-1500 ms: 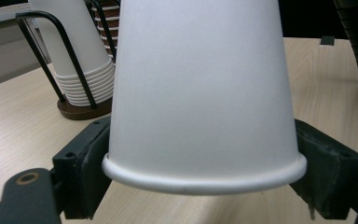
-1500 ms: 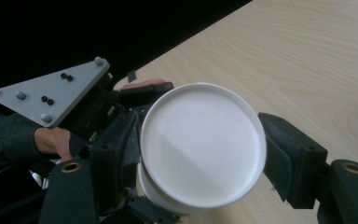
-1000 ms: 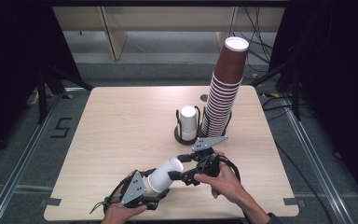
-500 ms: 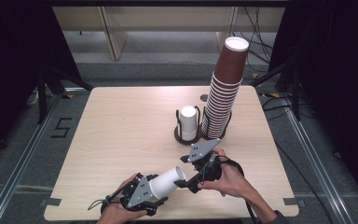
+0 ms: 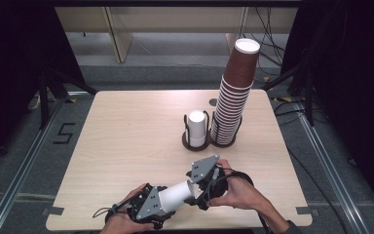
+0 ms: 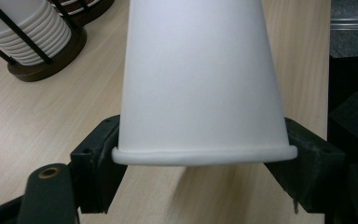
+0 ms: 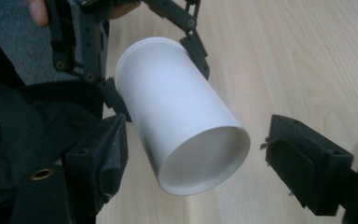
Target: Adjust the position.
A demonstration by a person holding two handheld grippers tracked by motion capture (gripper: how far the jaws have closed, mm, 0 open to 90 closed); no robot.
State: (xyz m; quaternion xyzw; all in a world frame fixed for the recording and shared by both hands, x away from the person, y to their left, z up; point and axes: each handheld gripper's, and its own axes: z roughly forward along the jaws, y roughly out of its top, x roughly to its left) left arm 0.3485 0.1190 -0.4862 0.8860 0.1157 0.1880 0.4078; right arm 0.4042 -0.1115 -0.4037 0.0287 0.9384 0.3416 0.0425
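Wooden worktop point(image 5: 126, 126), dark floor around. Left tongs point(image 5: 163, 202) at near edge clenched on white cup point(image 5: 176, 195) at its rim, cup lying sideways above worktop, base toward right tongs point(image 5: 199, 192). Right tongs jaws straddle cup base, just been closing, left pad near, right pad apart, not gripping. Behind: holder with white cups point(image 5: 196, 127), then tall brown cup stack point(image 5: 233, 97) just right of it

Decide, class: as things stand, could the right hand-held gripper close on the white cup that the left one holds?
Probably yes. The right hand-held gripper stands open with the white cup already between its jaws, base end toward it. Nothing lies between pads and cup; the left hand-held gripper grips only the rim end.
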